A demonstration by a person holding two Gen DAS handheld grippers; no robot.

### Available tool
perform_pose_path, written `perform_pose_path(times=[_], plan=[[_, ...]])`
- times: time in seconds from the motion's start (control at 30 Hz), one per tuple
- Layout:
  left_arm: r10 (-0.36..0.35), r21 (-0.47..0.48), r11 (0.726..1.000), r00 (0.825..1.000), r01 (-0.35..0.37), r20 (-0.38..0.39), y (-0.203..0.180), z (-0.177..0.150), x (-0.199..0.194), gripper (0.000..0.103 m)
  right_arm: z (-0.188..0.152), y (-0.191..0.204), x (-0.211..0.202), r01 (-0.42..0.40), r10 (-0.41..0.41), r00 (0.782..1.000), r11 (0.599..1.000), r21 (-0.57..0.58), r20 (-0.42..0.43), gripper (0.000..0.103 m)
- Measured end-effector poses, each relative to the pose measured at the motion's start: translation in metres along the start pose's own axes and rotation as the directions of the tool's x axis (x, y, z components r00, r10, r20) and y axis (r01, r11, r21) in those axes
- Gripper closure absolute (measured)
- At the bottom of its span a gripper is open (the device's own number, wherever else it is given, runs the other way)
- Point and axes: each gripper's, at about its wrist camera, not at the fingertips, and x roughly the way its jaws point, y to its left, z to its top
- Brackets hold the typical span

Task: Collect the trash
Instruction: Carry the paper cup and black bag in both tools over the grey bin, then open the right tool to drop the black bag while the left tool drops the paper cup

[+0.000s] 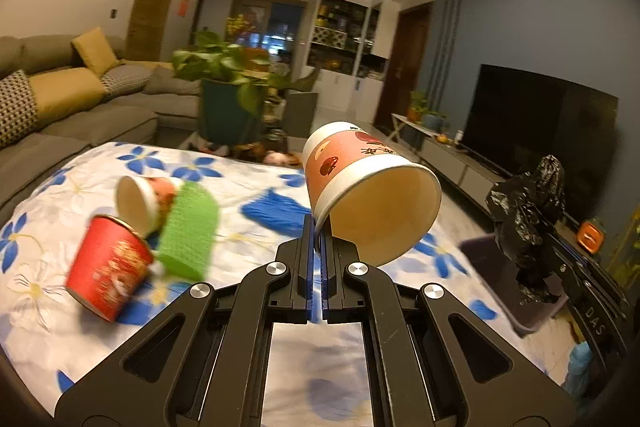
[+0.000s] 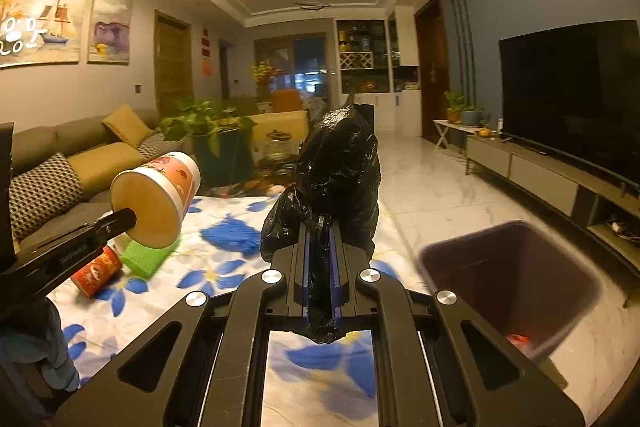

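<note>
The pink paper cup [image 1: 360,187], pinched by its rim in the clenched left gripper [image 1: 318,227], is held tilted above the floral cloth [image 1: 240,179], left of the bin [image 2: 516,279], to which the right gripper [image 2: 320,227], clamped on the black bag [image 2: 340,163], is judged nearer.

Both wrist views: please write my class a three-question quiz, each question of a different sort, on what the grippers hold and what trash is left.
1. True or false: the left gripper is shut on the rim of the pink paper cup.
2. Multiple choice: what does the right gripper hold? A) a green sponge B) a black plastic bag C) a red cup
3. Short answer: name two pieces of trash lying on the floral cloth.

Key
1. True; the cup is lifted off the cloth and tilted.
2. B
3. Any two of: red cup, green sponge, small tipped cup. The dark bin stands on the floor beside the cloth.
</note>
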Motion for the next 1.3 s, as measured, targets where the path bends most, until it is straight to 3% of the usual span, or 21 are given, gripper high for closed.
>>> perform_pose_path(times=[0.63,1.3], plan=[[-0.154,0.111,0.982,0.988,0.156,-0.023,-0.111,-0.012,0.011,0.101,-0.002,-0.07,-0.028,0.188,-0.19,0.981,0.981,0.056,0.043,0.094],[-0.276,0.176,0.944,0.96,0.279,-0.042,-0.188,-0.021,0.054,0.101,-0.01,-0.121,-0.028,0.329,-0.334,0.941,0.94,0.083,0.055,0.094]])
